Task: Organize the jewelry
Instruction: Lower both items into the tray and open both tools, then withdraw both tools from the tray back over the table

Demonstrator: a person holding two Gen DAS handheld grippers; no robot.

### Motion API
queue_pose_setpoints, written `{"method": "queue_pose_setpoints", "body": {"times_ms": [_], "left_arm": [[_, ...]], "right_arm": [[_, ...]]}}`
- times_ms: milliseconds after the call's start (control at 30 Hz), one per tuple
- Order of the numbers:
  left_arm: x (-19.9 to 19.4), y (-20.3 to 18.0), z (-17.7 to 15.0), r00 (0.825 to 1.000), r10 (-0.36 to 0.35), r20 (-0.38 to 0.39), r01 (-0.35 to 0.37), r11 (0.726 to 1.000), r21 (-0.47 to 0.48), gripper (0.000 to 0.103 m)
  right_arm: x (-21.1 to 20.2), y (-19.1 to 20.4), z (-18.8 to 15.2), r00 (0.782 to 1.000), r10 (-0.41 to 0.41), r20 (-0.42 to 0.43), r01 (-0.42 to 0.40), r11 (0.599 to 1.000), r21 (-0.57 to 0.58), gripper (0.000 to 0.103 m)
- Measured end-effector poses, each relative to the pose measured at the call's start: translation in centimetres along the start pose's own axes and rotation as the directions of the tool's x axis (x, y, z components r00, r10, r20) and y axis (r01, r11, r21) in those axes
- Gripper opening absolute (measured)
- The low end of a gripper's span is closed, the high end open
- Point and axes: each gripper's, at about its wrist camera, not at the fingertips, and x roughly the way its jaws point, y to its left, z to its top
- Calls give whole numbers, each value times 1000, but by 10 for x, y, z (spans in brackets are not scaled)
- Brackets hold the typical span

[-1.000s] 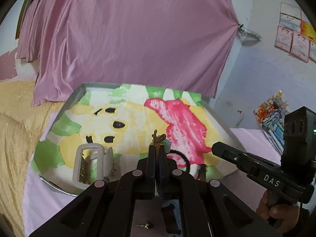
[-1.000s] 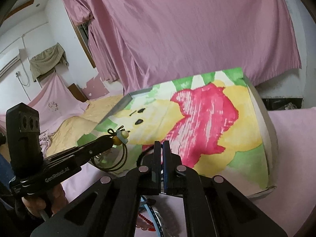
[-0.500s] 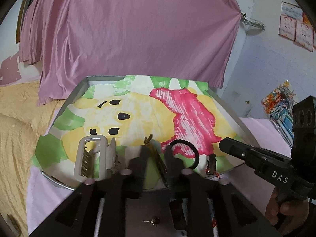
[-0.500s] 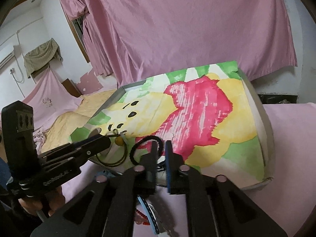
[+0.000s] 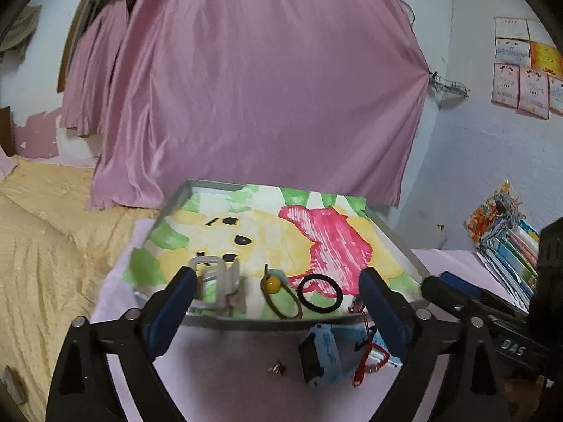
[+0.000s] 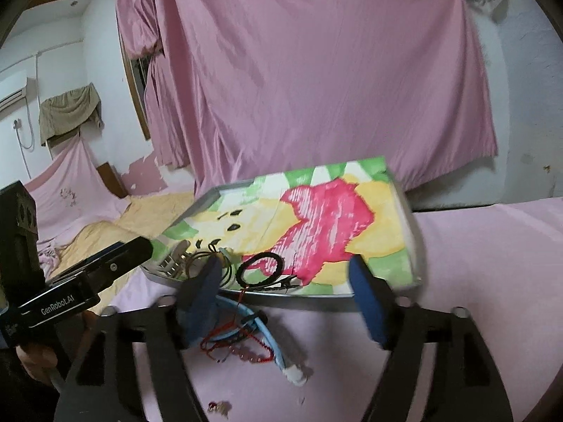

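step in hand: sorting loose pieces onto the tray (image 5: pixel 292 320); the brown hair tie (image 5: pixel 279 293) with a yellow bead lies on the tray's near edge, free of any grip.
left hand-held gripper (image 5: pixel 278 302): spread wide, holding nothing, poised over the tray's near rim.
right hand-held gripper (image 6: pixel 285 299): spread wide, holding nothing.
on the tray, counted: one white hair claw (image 5: pixel 214 283), one brown hair tie, one black hair tie (image 5: pixel 320 293), one small dark clip (image 6: pixel 286 283), four in all.
off the tray, on the pink cloth: one blue watch (image 5: pixel 325 355), one red beaded string (image 6: pixel 239 350), one small earring (image 5: pixel 278 368).
next move, likely: lower a hand-held gripper to the cloth, pinch one leftover piece and carry it over the rim; the earring looks tiny and needs a careful fingertip pinch.
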Motion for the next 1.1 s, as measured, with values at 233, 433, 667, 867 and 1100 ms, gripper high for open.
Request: {"method": "queue_pose_setpoints", "body": {"times_ms": [233, 433, 667, 867, 1100], "left_arm": [[-38, 2, -17, 997, 3, 83, -4, 1000, 9, 102], [-63, 2, -33, 994, 7, 111, -10, 1000, 28, 102], [-82, 7, -52, 994, -4, 113, 2, 1000, 26, 102], [-93, 9, -68, 995, -12, 104, 9, 999, 30, 102], [-94, 7, -85, 998, 15, 55, -18, 999, 46, 102]], "right_arm": [[-46, 5, -15, 993, -40, 107, 41, 999, -10, 97], [-73, 10, -32, 986, -59, 158, 64, 998, -23, 100], [-94, 12, -54, 981, -60, 183, 69, 997, -46, 100], [-102, 14, -69, 983, -64, 171, 76, 995, -67, 100], [-100, 15, -84, 992, -69, 108, 78, 994, -80, 100]]}}
